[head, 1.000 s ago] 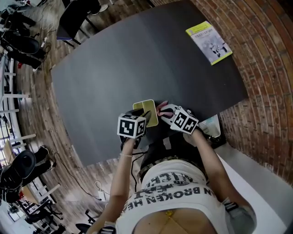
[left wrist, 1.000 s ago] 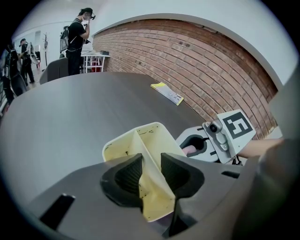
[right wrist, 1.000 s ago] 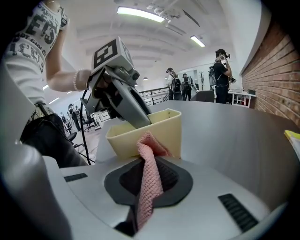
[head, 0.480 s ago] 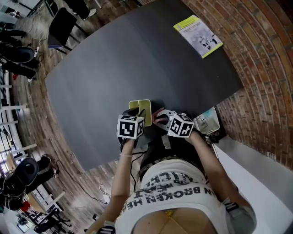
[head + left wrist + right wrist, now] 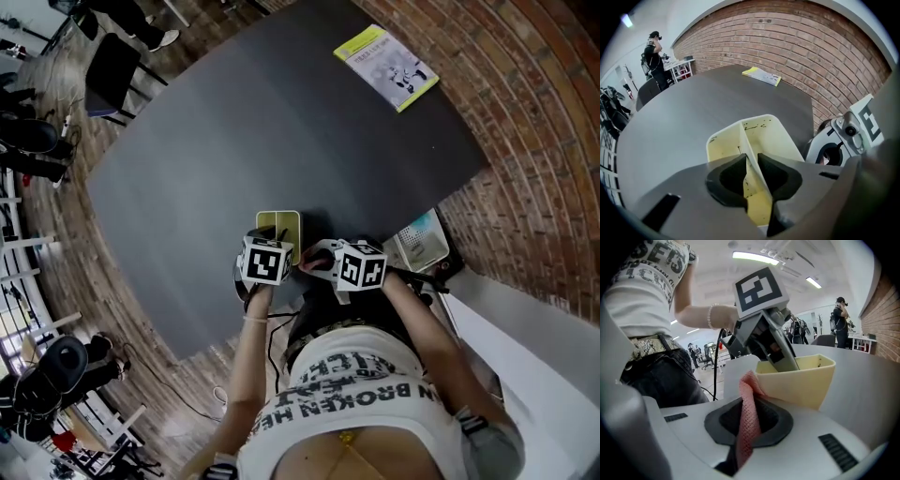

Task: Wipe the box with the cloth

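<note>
Left gripper view: the box (image 5: 771,136) divider is pinched by the down-pointed left gripper (image 5: 751,158), jaws just closing; cloth (image 5: 747,427) is clamped in right gripper (image 5: 749,399).

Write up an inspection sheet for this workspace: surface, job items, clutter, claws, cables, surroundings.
Surface: dark grey tabletop, no spills seen.
Job's things: pale yellow plastic box with a centre divider, upright near the table's near edge, dark specks inside; pink mesh cloth, close to the box's outer wall, contact unclear.
Clutter: yellow-green booklet, flat at the far corner.
Grippers: left gripper, claw has just been closing and now pinches the box's divider; right gripper, claw shut on the cloth.
Cables: black cable, hanging below the left gripper.
Surroundings: red brick wall, wooden floor, black chair.
</note>
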The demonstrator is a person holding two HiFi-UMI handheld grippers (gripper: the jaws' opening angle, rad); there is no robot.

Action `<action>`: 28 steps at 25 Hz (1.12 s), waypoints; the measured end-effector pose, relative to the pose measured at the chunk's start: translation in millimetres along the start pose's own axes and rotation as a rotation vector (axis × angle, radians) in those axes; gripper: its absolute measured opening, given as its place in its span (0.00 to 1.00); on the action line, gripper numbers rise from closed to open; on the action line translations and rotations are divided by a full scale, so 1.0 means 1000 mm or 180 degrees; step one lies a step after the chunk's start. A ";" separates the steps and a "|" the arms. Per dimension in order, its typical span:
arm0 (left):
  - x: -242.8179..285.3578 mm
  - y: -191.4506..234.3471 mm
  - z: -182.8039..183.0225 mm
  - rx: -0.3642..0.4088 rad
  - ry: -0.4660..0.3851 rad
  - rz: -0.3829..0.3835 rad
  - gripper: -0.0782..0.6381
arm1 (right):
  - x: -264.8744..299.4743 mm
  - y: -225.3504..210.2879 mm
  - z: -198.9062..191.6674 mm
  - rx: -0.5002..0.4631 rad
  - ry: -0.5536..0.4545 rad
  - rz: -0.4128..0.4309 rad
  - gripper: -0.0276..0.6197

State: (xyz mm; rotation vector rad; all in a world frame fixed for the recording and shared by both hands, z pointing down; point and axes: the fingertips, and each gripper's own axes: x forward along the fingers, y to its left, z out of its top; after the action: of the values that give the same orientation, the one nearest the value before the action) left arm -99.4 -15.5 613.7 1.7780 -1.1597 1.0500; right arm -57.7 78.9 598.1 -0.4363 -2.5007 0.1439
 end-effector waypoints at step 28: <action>-0.011 -0.015 -0.045 0.1998 0.0188 -0.0529 0.18 | -0.014 -0.045 -0.005 0.0243 0.0061 -0.0148 0.07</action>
State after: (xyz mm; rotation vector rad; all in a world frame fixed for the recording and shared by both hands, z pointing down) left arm -98.2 32.8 618.4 2.2491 -0.6615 1.4569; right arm -56.5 32.0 603.5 -0.3464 -2.4752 0.2152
